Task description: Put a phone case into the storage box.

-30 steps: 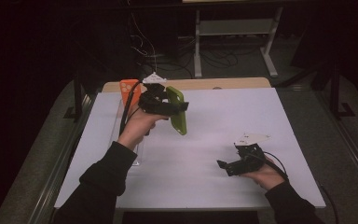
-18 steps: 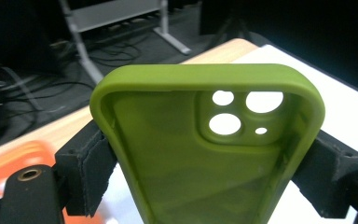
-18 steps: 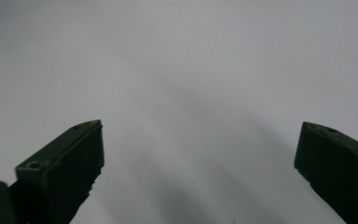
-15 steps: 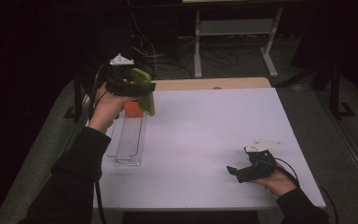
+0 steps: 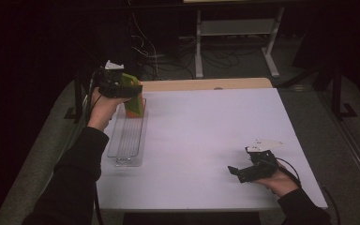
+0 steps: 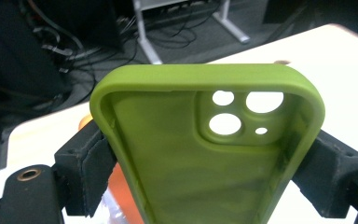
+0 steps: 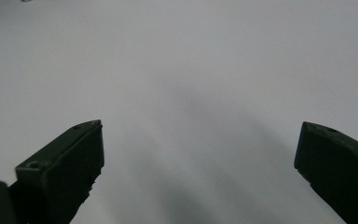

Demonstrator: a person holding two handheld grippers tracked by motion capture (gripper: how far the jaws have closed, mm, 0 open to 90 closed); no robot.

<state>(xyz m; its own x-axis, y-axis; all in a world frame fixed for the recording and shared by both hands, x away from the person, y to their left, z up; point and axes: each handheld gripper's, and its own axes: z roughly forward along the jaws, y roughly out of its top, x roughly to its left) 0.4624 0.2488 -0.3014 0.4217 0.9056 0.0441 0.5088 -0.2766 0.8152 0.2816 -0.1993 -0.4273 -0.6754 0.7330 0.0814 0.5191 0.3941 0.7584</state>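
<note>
A green phone case [image 6: 205,154] with camera holes near its top is clamped by its two long edges between the pads [image 6: 91,163] of my left gripper [image 6: 209,158], its hollow side facing the camera. From the high view, that left gripper [image 5: 122,86] holds the green case [image 5: 133,96] over the far end of a clear tray [image 5: 126,140] at the table's left. Something orange [image 6: 121,186] shows just behind and below the case. My right gripper [image 5: 236,171] rests low at the front right, jaws open, with bare white table between its fingertips [image 7: 200,154].
The white table top [image 5: 206,131] has a wooden strip [image 5: 206,84] along its far edge. Beyond it stand a metal shelf frame [image 5: 234,33] and loose cables on a dark floor. Dark floor drops off at both sides of the table.
My left hand has carried the green case leftward, from the table's far middle to above the far end of the clear tray. The right gripper has stayed put.
</note>
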